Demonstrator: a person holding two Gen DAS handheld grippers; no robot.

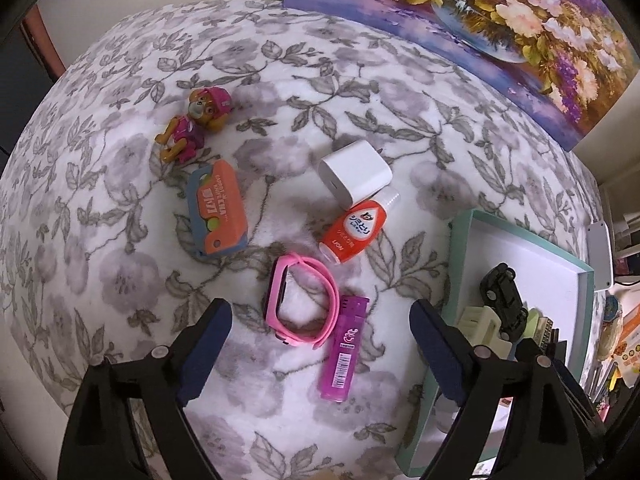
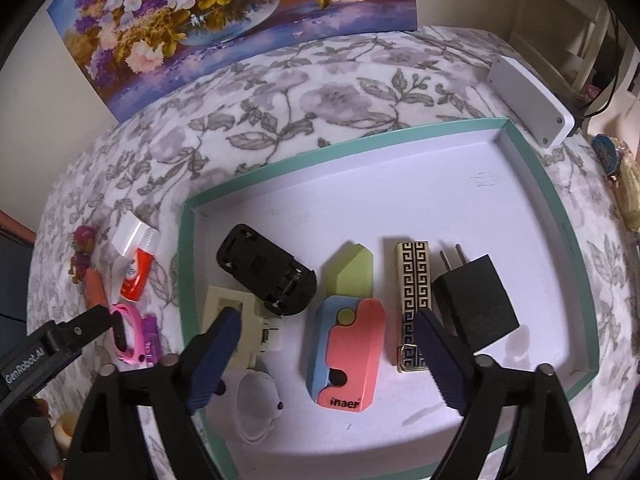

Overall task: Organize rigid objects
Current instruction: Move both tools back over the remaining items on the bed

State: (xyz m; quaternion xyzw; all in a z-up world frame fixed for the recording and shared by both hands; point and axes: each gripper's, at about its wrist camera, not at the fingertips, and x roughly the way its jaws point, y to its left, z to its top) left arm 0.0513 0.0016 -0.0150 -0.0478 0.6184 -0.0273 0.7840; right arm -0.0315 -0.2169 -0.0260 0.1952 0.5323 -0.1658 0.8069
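While six items (image 1: 218,210) dot the blanket (image 1: 120,280), seven fill the tray (image 2: 532,184).

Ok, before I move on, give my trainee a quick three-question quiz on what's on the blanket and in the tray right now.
1. True or false: the pink watch already lies in the teal tray.
2. Which lies right beside the watch? A) purple lighter B) black charger C) toy dog
3. Fill in: under the right gripper, between its open fingers, lies the pink and blue ____.

Key: 1 false, it lies on the blanket; 2 A; 3 utility knife, with its green blade out.
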